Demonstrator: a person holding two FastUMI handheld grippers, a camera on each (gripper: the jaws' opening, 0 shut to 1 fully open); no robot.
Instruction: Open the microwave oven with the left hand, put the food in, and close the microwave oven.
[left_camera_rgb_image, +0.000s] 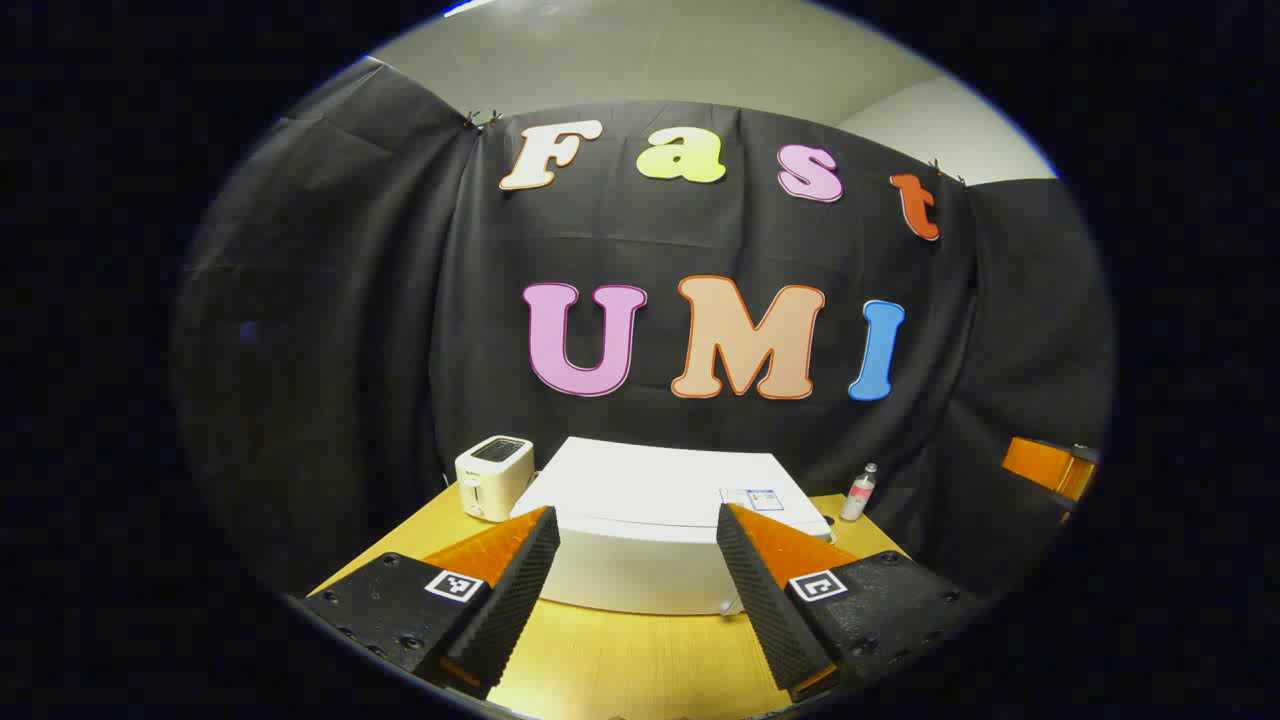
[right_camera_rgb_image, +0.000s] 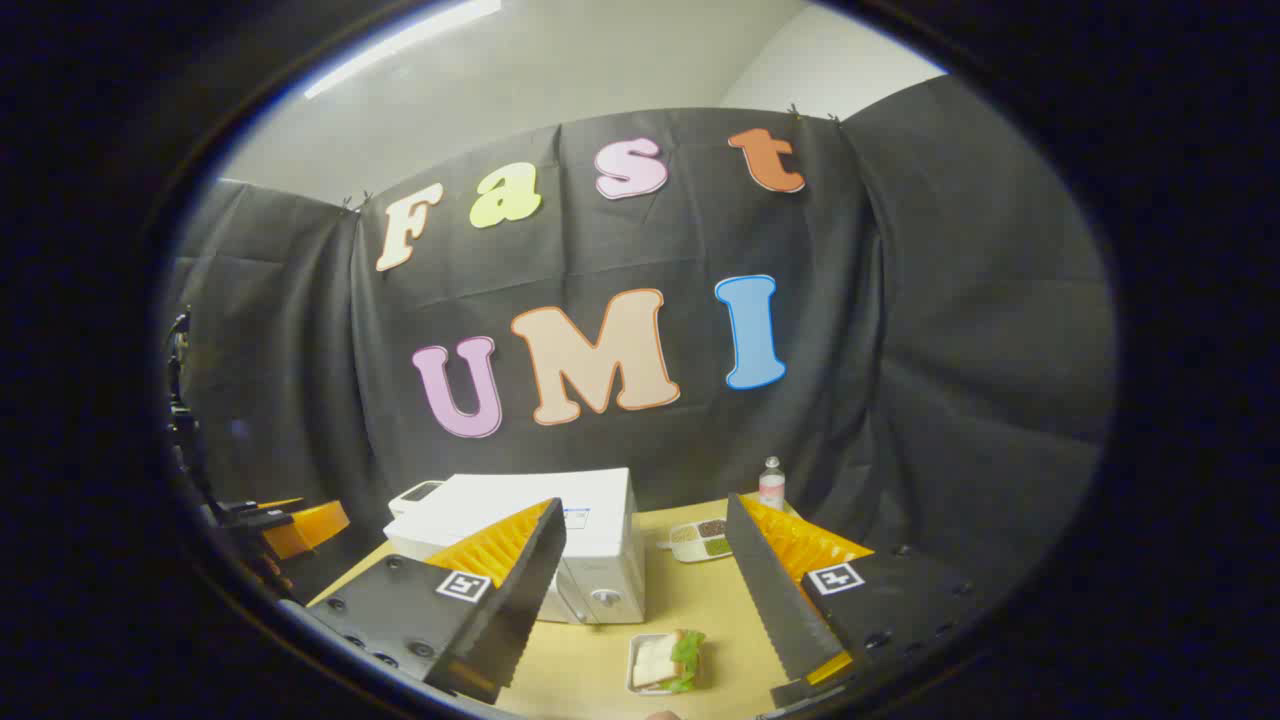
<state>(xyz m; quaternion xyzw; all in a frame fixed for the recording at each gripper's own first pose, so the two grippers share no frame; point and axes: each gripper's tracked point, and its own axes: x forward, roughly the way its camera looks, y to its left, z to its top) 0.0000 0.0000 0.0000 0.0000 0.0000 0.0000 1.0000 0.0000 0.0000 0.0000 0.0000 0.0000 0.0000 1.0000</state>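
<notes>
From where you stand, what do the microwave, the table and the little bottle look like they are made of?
Microwave: smooth white casing, likely painted metal or plastic; faint sheen.
Table: light wood or wood-look laminate; fine straight grain, slight gloss.
Bottle: probably clear plastic, pale cap; too small to be sure.

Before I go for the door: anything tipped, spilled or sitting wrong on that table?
Nothing stands out. The microwave sits square and closed, the toaster and small bottle stand upright, and the sandwich tray and divided dish lie flat on the table. No spills visible.

Dim booth, overhead strip light, fisheye-warped edges.
</notes>
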